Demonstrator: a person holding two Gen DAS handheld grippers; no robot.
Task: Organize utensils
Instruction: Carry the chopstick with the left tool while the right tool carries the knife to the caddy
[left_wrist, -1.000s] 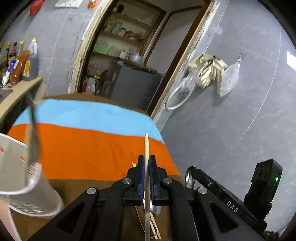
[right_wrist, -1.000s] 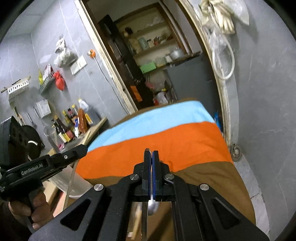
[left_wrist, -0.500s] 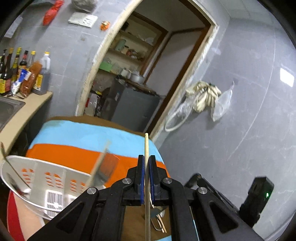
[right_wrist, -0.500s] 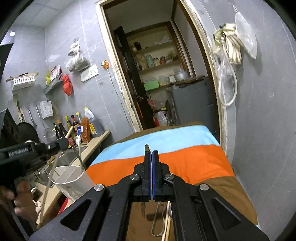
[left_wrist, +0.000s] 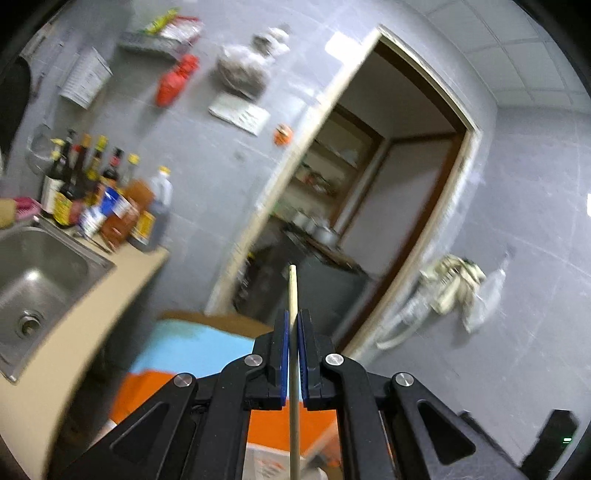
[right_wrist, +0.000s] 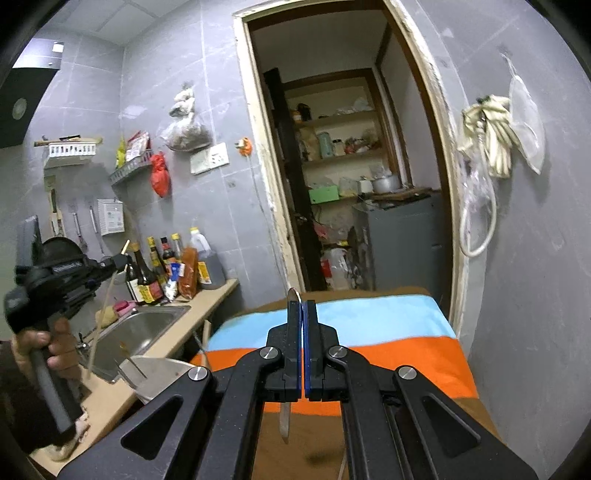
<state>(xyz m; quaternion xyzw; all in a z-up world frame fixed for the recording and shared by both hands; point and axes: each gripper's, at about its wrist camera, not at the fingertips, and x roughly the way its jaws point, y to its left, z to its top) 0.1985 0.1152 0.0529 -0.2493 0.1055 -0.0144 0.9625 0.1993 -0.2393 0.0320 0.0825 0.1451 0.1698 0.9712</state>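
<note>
Wooden chopstick (left_wrist: 293, 295) pinched upright in my left gripper (left_wrist: 292, 354), over the sink; right gripper (right_wrist: 303, 347) clamps a metal knife (right_wrist: 285, 421), long axis vertical. White utensil basket (right_wrist: 159, 369) sits low left on the table, nearer my left.

— Can we read any lettering here?

— Hardly. We see white marks on the side of the left gripper (right_wrist: 118, 263), too blurred to spell out.

— And the bottles (right_wrist: 173, 267) beside the sink (right_wrist: 144, 325)?

— We see yellow and red labels there, but no word comes clear. The wall calendar (right_wrist: 110, 217) is equally unreadable.
</note>
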